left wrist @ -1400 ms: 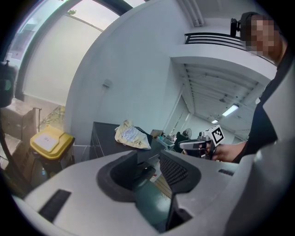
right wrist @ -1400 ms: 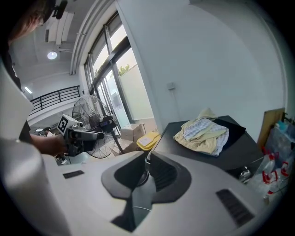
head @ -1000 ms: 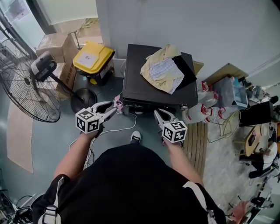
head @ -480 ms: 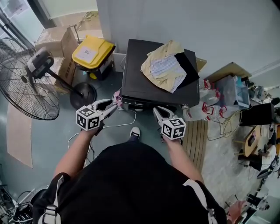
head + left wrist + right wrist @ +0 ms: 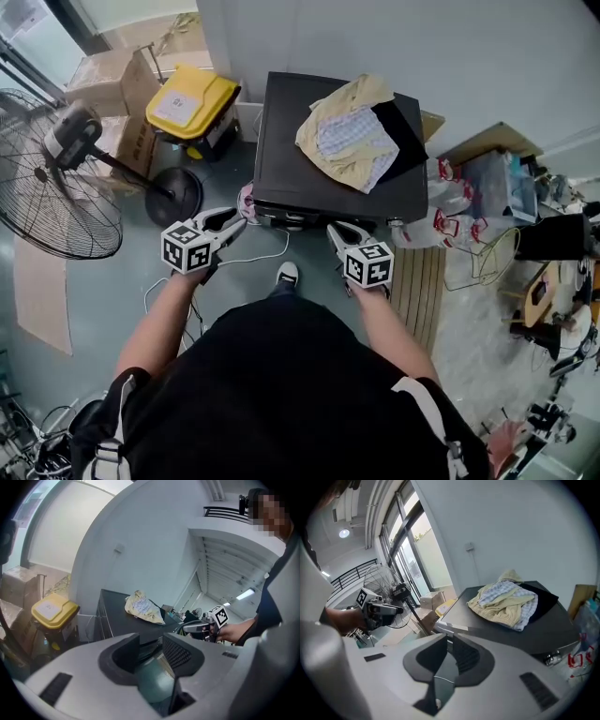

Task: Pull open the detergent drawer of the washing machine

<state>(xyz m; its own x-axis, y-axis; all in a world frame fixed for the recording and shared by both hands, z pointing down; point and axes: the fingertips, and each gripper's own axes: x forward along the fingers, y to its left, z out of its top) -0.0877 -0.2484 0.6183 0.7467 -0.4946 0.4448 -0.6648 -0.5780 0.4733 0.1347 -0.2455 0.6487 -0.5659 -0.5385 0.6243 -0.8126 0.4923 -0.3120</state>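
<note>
Facing the washing machine (image 5: pixel 281 150) front, left gripper (image 5: pixel 238 222) (jaws apart, empty) hovers nearer its left corner; right gripper (image 5: pixel 335 232) is pinched closed.

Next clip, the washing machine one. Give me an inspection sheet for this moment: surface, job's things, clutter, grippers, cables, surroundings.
Surface: grey floor.
Job's things: washing machine with a black top; its drawer cannot be made out in these views.
Clutter: clothes piled on the machine's top.
Grippers: left gripper open, empty; right gripper shut, empty; neither is on the machine.
Cables: white cable on the floor beside a shoe.
Surroundings: fan, yellow bin and boxes at left; bottles and a wire basket at right.
</note>
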